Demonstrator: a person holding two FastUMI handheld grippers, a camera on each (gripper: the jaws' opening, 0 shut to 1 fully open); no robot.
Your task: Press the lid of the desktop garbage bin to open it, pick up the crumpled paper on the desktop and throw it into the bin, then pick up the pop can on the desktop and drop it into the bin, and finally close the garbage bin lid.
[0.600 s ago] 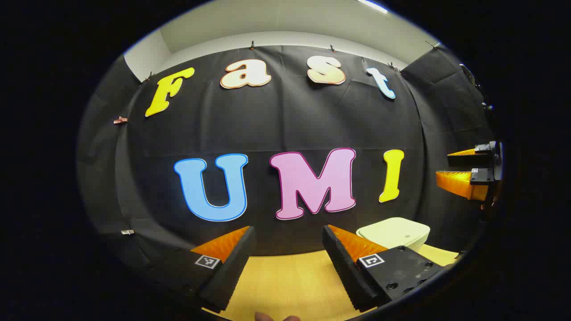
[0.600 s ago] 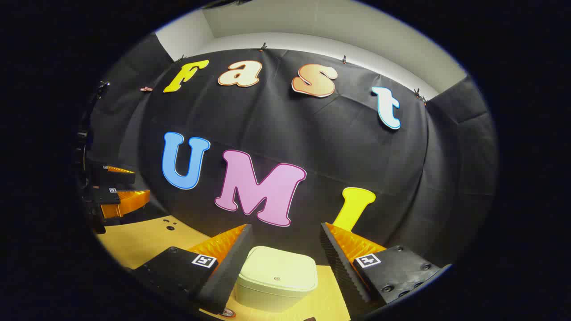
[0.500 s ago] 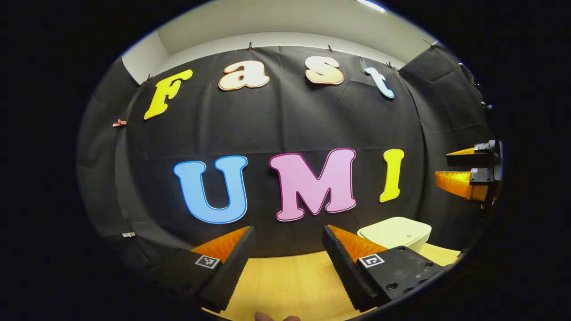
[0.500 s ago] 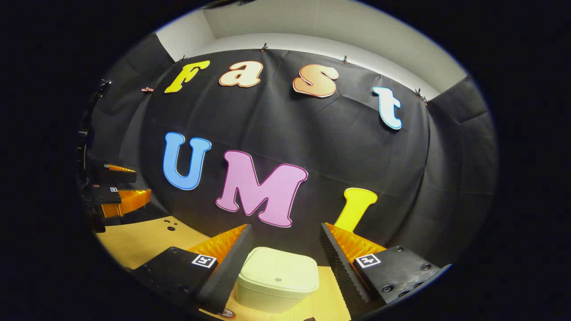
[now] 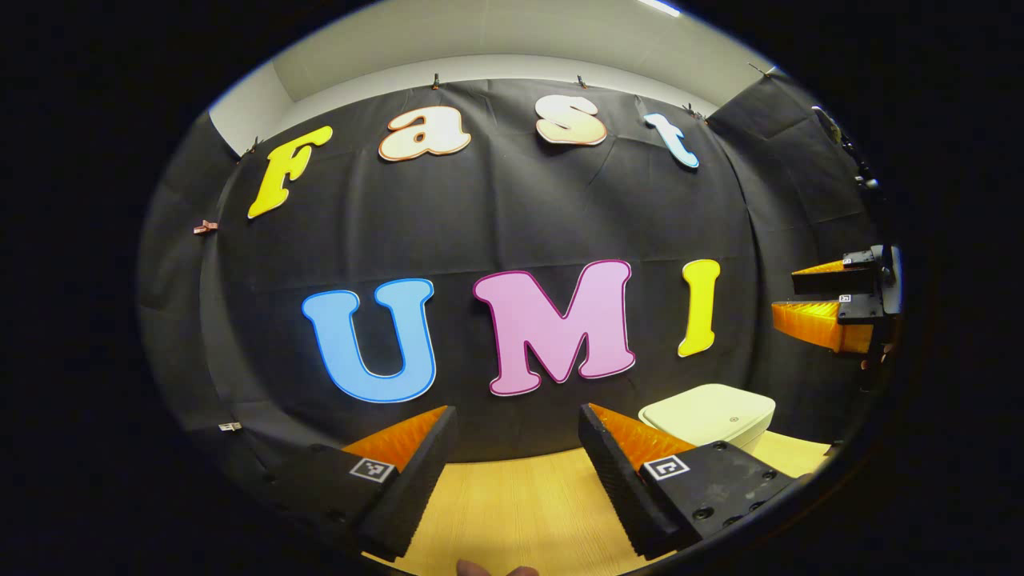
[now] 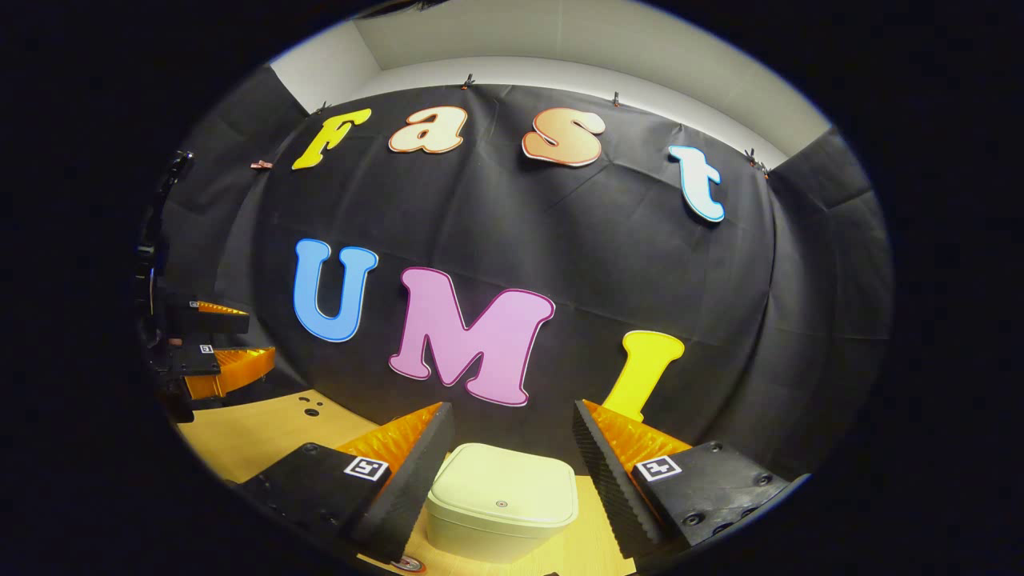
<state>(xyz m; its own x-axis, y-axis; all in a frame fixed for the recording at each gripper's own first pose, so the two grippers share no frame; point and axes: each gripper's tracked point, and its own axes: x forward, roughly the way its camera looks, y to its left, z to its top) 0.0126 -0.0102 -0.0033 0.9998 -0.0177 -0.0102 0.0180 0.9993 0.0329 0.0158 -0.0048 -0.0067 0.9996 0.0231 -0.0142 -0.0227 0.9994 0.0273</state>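
Note:
The pale desktop bin (image 6: pixel 502 500) stands on the wooden table with its lid down, just beyond and below my right gripper (image 6: pixel 512 408), which is open and empty and frames the bin between its fingers. In the left gripper view the same bin (image 5: pixel 708 414) sits to the right, behind my right finger. My left gripper (image 5: pixel 516 412) is open above bare table with nothing in it. The right gripper (image 5: pixel 800 304) hangs at the far right edge, fingers apart. At the left edge of the right gripper view is the left gripper (image 6: pixel 240 336). A red-rimmed round thing (image 6: pixel 408 562) peeks in at the bottom; I cannot tell what it is.
The wooden table (image 5: pixel 520 512) runs back to the black cloth wall. A few small dark holes (image 6: pixel 308 408) mark the tabletop at the left. A fingertip (image 5: pixel 488 570) shows at the bottom edge of the left gripper view.
Both views have shifted only slightly. In the right gripper view the bin has drifted a little to the right. Both grippers have stayed open.

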